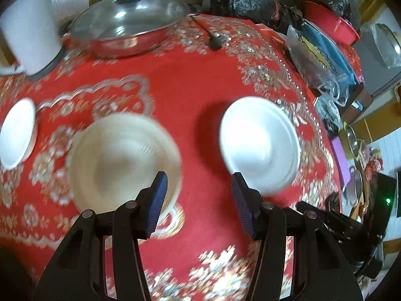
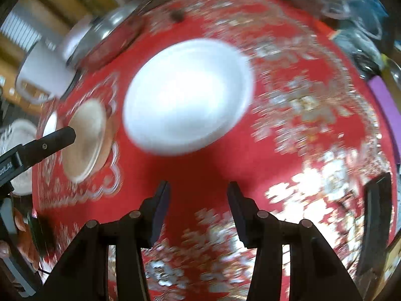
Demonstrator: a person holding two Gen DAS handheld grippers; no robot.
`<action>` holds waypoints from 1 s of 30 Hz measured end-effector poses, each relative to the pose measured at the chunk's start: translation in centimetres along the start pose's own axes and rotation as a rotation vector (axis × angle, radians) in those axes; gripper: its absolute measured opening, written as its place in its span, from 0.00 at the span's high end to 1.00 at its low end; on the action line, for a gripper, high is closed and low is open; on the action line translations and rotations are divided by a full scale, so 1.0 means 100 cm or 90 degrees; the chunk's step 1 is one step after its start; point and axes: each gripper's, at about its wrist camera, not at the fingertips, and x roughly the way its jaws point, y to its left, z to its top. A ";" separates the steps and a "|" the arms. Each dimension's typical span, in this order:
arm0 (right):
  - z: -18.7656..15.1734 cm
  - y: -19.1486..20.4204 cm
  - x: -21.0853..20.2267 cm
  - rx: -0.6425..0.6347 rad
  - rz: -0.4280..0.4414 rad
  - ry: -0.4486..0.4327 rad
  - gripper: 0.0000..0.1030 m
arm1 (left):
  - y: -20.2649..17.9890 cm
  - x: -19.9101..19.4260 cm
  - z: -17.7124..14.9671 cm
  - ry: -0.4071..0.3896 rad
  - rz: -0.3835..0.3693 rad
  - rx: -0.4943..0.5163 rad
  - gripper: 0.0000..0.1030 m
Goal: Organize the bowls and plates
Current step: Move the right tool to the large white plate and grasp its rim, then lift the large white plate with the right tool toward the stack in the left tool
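Left wrist view: the left gripper (image 1: 199, 176) hangs over a desk (image 1: 190, 87) covered in a red cloth with silver flower patterns. Its fingers (image 1: 158, 198) stand partly apart with nothing between them, only red cloth showing in the gap. A cream bowl (image 1: 117, 160) sits just beyond the left finger, and a white bowl (image 1: 258, 145) just beyond the right one; the two are apart. A white plate (image 1: 16, 133) lies near the desk's left edge. At the far edge rest a lidded steel pan (image 1: 125, 25) and a white pot (image 1: 30, 27); plastic bags (image 1: 323, 55) crowd the far right corner.

Right wrist view, heavily blurred: the right gripper (image 2: 198, 188) hovers above the same cloth, its fingers (image 2: 160, 213) partly apart and empty. The white bowl (image 2: 188, 95) lies ahead of them near the middle of the desk. The cream bowl (image 2: 87, 143) sits toward the left edge, with the other gripper's black finger in front of it.
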 end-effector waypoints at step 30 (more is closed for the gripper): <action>0.065 -0.030 0.040 -0.008 0.023 -0.037 0.89 | -0.043 0.105 0.036 0.089 0.064 0.021 0.75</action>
